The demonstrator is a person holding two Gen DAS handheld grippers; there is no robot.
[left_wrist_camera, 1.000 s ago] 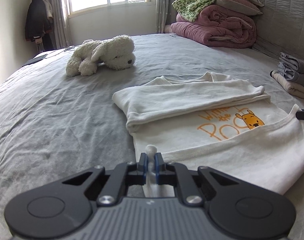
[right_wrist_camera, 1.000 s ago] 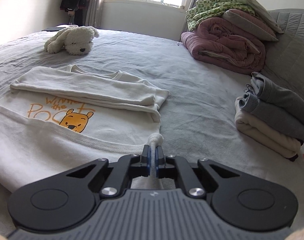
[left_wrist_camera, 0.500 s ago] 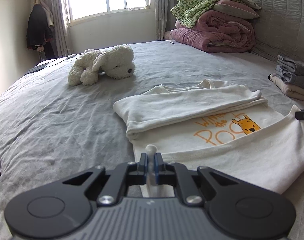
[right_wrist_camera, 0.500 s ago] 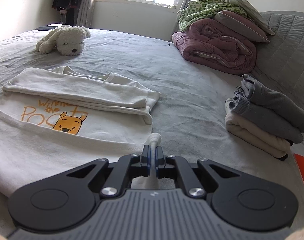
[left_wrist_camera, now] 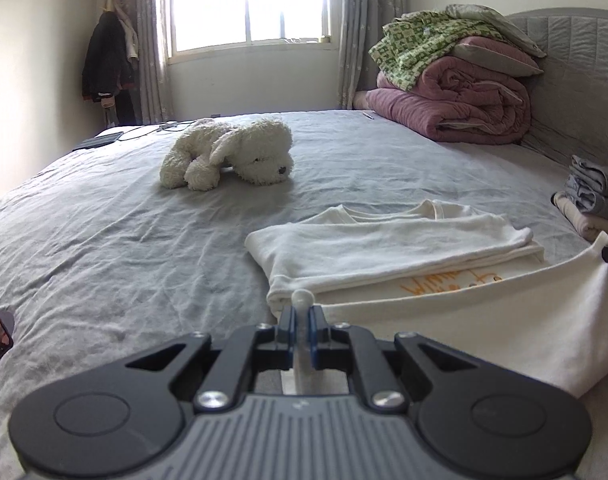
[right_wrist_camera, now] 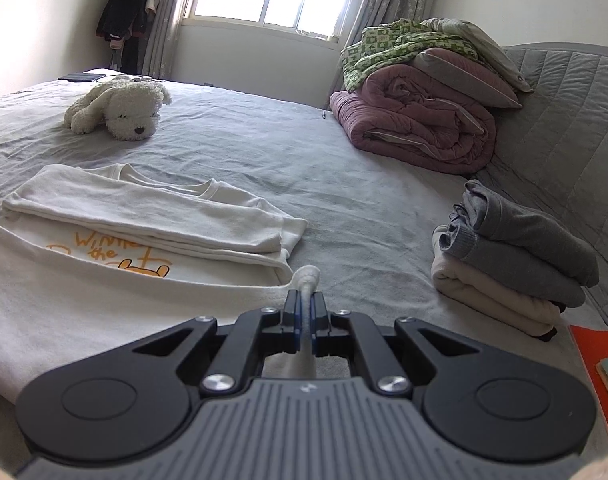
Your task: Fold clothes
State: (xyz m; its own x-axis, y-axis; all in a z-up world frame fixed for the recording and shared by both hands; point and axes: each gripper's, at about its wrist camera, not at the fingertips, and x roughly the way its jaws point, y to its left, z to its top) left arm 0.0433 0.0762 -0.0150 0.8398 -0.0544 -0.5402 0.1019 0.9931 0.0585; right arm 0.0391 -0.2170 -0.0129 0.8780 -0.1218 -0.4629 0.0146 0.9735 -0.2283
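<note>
A cream sweatshirt (left_wrist_camera: 392, 248) (right_wrist_camera: 152, 212) with an orange bear print lies on the grey bed, its sleeves folded across the chest. My left gripper (left_wrist_camera: 302, 312) is shut on the hem's left corner. My right gripper (right_wrist_camera: 304, 304) is shut on the hem's right corner. Between them the lifted hem (left_wrist_camera: 484, 320) (right_wrist_camera: 104, 312) stretches over the lower body and covers most of the print. The tip of the right gripper shows at the right edge of the left wrist view.
A white plush dog (left_wrist_camera: 228, 154) (right_wrist_camera: 120, 108) lies farther up the bed. Rolled pink and green bedding (left_wrist_camera: 452, 100) (right_wrist_camera: 416, 96) sits by the grey headboard. A stack of folded clothes (right_wrist_camera: 508, 252) (left_wrist_camera: 596, 200) lies to the right. An orange booklet (right_wrist_camera: 600, 376) rests at the near right.
Both grippers have carried the hem forward over the sweatshirt body, toward the folded sleeves. Much more of the orange print is covered now.
</note>
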